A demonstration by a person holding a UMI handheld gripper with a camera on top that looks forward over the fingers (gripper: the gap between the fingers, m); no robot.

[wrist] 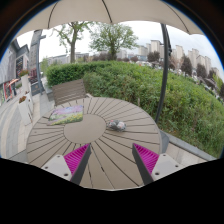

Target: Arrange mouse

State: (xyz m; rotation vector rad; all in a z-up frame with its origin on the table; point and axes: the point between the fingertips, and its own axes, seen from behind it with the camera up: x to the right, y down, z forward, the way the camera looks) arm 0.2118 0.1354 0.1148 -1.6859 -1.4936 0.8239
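Mouse (117, 126) sits on the round slatted table (95, 150), at about one o'clock ahead of your hand-held gripper (110, 160), well apart from the pads. Your fingers (76, 158) stand apart and hold nothing. A mat (68, 117) lies at eleven o'clock, with a bench (68, 91) beyond the table. Swing toward one o'clock, centre the mouse between the pads, descend low, and close across its narrow sides; judging by shape, it may slip if pinched too high.
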